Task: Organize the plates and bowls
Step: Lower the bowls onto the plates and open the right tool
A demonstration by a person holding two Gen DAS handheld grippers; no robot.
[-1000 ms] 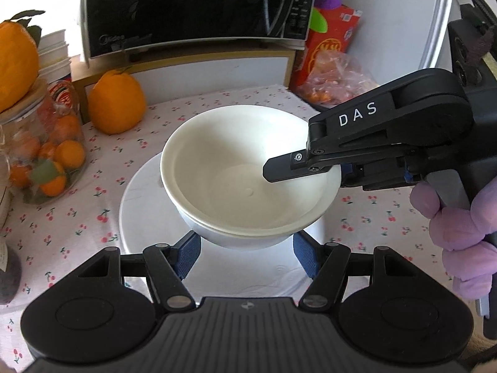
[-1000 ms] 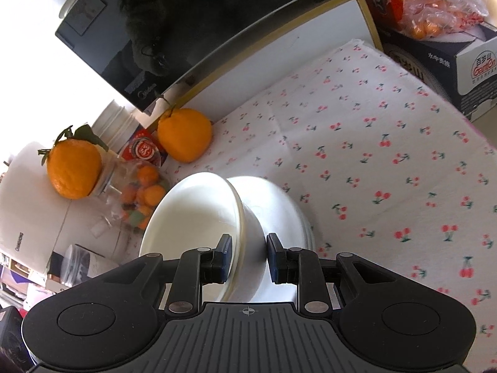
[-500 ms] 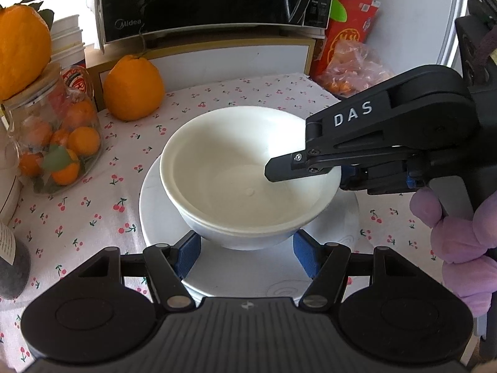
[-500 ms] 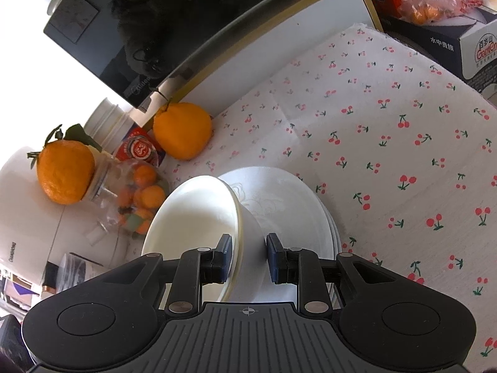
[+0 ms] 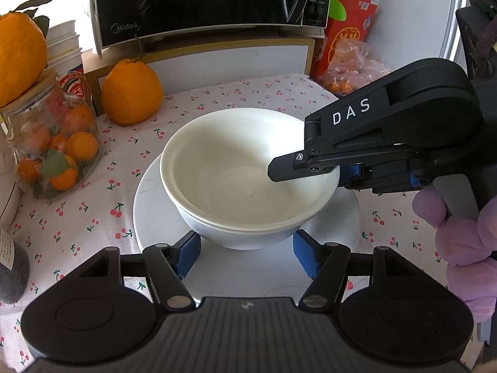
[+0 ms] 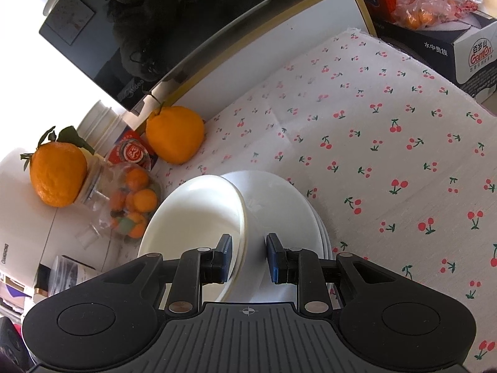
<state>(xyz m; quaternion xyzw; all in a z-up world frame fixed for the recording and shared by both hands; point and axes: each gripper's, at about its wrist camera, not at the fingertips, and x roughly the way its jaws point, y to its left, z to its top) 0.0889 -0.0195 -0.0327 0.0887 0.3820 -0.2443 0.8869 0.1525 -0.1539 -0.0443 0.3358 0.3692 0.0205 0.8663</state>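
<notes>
Two nested white bowls (image 5: 248, 174) rest on a stack of white plates (image 5: 155, 205) on the cherry-print cloth. My left gripper (image 5: 247, 256) is open, its blue pads on either side of the bowls' base near the front. My right gripper (image 6: 248, 259) straddles the bowls' right rim (image 6: 242, 217), one finger inside and one outside, with gaps on both sides, so it is open. It shows in the left wrist view (image 5: 313, 168) coming in from the right. The plates also show in the right wrist view (image 6: 298, 211).
A large orange (image 5: 132, 93) and a jar of small oranges (image 5: 56, 149) stand at the left. A microwave (image 5: 211, 0) sits behind. A bag of fruit (image 5: 354, 65) is at the back right. A box (image 6: 466, 56) lies at the far right.
The bowls came down onto the plate stack. My right gripper's fingers have spread apart from the bowl rim. My left gripper stays open in front.
</notes>
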